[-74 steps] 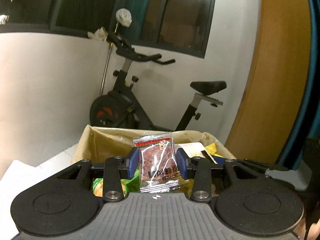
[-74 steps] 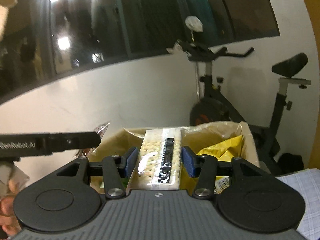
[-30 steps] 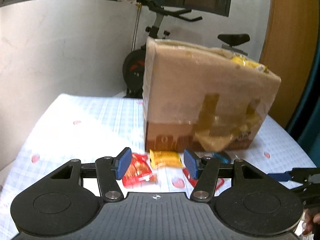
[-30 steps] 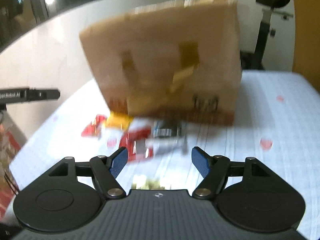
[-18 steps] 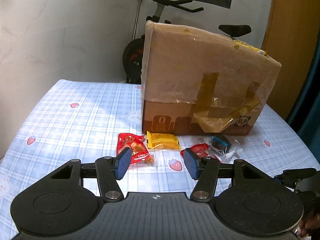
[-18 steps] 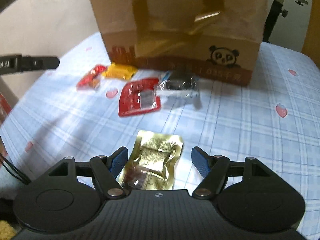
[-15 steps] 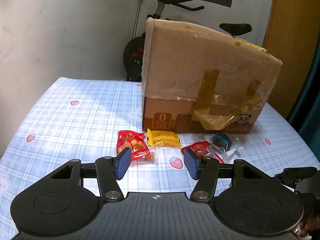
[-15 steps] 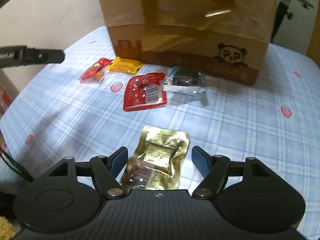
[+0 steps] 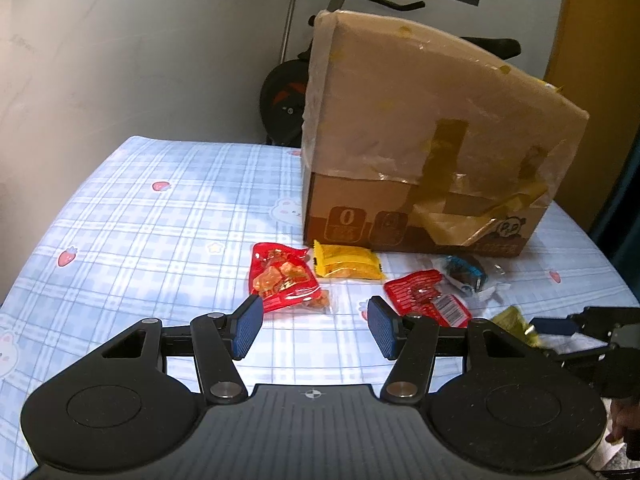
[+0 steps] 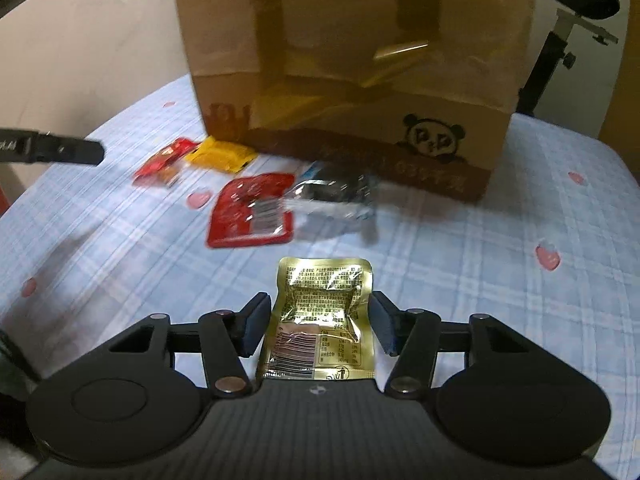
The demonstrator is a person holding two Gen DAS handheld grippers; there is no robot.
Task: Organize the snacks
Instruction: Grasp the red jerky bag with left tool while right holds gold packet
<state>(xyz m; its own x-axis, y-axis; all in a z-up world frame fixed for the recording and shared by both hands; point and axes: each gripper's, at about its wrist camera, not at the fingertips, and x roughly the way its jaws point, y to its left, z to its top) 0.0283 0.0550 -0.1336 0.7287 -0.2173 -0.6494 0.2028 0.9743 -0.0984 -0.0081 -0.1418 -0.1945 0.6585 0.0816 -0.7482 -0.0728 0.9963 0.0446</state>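
Gold foil: a crinkled gold foil snack pouch (image 10: pixel 320 320) lies flat on the blue checked strawberry-print tablecloth (image 9: pixel 160 216), between the blue pads of the right gripper (image 10: pixel 318 330).
Right gripper state: the pads sit close at both edges of the pouch; whether they are already pressing on it cannot be told.
Left gripper state: the left gripper (image 9: pixel 314 326) is spread wide and empty, just short of the clear-and-red packet of orange pieces (image 9: pixel 282 278).
Other snacks: a yellow wrapped bar (image 9: pixel 346 266), a flat red sachet with a barcode (image 9: pixel 426 298) and a clear wrapper with a dark biscuit (image 9: pixel 464 274) lie near the foot of the tall taped cardboard box (image 9: pixel 420 140).
Risk: the pouch is thin and slick, so a pinch on its edges alone may buckle it or let it slip as it is lifted.
Pose: both tools are held low, pointing forward over the cloth towards the box.
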